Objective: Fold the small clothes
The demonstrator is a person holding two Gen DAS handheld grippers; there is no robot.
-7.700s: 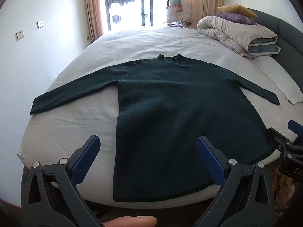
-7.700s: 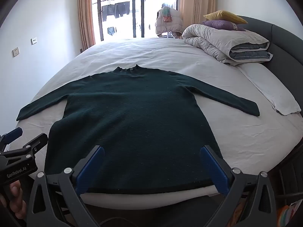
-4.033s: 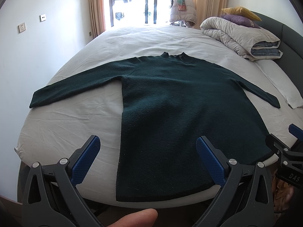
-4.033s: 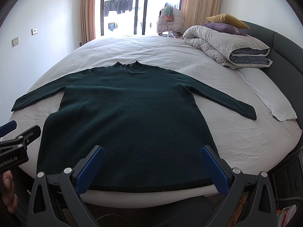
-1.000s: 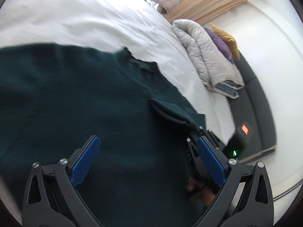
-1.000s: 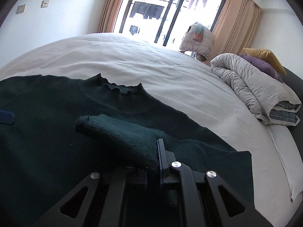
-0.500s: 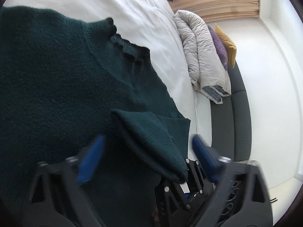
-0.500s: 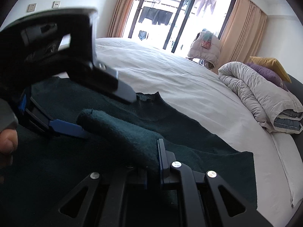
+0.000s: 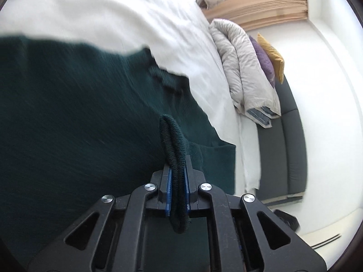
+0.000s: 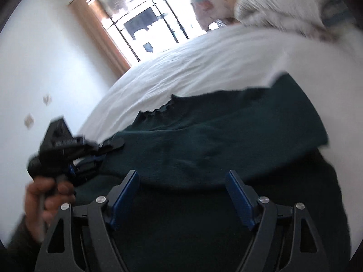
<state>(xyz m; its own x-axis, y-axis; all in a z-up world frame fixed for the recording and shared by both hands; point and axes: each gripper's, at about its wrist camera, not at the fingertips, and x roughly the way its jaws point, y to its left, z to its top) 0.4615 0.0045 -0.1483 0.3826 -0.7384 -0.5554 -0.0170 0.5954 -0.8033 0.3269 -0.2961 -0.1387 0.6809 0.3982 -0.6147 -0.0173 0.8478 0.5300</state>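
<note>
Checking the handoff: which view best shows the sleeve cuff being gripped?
The left wrist view: the left gripper is shut on the sleeve cuff, sharp and centred. The right wrist view shows that grip only blurred at its left edge.

Left wrist view: dark green sweater (image 9: 79,117) runs off the left and bottom edges, knit smeared by motion blur; hem and left sleeve not visible. The sleeve cuff (image 9: 175,149) hides the inner faces of the left gripper (image 9: 177,181) pads. Bed sheet (image 9: 113,11) is blown out, creases barely readable.

Right wrist view: whole frame is motion-blurred. Folded duvet (image 10: 283,6) is a smear, cut by the top edge. Person's left hand (image 10: 47,195) is blurred, partly behind the right gripper (image 10: 182,195) frame. Wall sockets (image 10: 37,111) too blurred to make out.
</note>
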